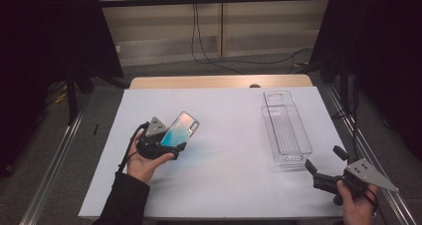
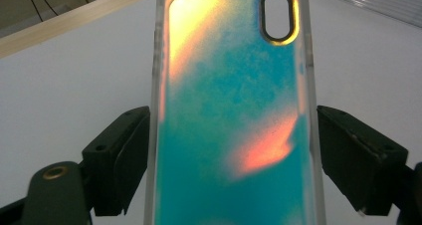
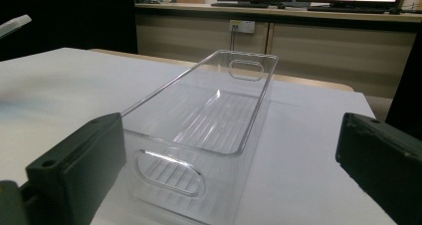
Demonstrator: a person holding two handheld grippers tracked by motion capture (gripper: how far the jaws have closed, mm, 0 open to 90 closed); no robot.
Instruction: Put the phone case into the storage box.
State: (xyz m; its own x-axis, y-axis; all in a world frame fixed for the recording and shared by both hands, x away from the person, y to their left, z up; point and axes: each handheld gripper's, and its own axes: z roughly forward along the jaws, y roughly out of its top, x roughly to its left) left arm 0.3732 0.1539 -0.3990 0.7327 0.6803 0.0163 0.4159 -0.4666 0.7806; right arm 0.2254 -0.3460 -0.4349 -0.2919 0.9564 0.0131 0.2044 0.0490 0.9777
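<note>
While the left gripper (image 1: 175,146) clamps the phone case (image 1: 180,130) by its long edges at center-left, the clear plastic bin (image 1: 285,128) sits well apart at right.
Case long axis runs lower left to upper right, camera cutout end toward upper right; bin long axis runs near-vertical; right gripper (image 1: 326,163), jaws apart and empty, is nearer the bin.

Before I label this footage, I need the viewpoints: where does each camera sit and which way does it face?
High view: above the person's side, looking forward and down on the table; forearms and both grippers show.
Left gripper view: rides the left gripper, facing the phone case clamped between its jaws.
Right gripper view: rides the right gripper, facing the clear bin between open jaws.
Shared: high and right views show the bin.
</note>
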